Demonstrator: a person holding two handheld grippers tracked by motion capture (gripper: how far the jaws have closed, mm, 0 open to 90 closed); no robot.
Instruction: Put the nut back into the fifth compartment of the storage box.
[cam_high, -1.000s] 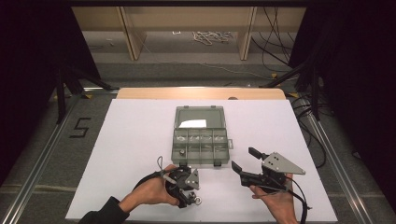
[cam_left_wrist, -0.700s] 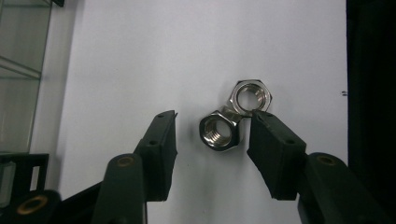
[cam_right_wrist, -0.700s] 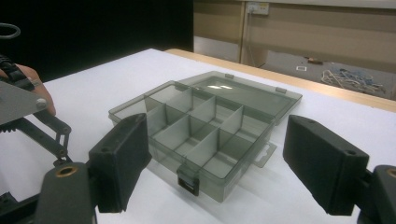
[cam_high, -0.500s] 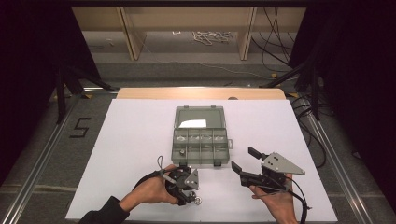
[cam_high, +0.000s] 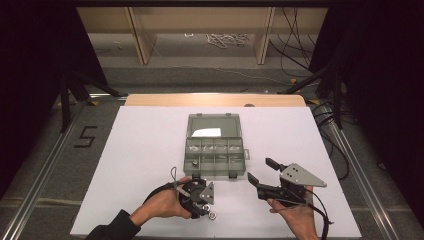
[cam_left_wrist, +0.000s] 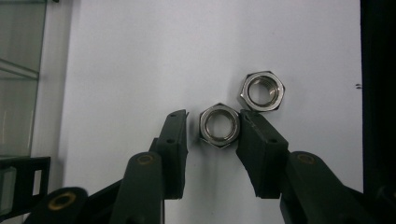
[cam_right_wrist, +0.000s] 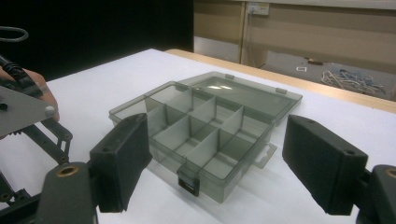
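The left tongs (cam_left_wrist: 212, 130) point down at the white table (cam_high: 145, 150) near its front edge, jaws partly spread around a steel hex nut (cam_left_wrist: 219, 125) lying flat. The right jaw touches the nut's side; the left jaw stands just clear of it. A second nut (cam_left_wrist: 261, 91) lies just beyond, almost touching the right jaw's tip. The right tongs (cam_high: 261, 171), held above the table toward the front right corner, are spread wide and hold nothing. Bare table lies open to both sides. Between the tongs and the table's centre sits a clear divided box (cam_high: 215, 150), lid (cam_high: 214, 125) laid open toward the far edge; its contents are hard to make out.
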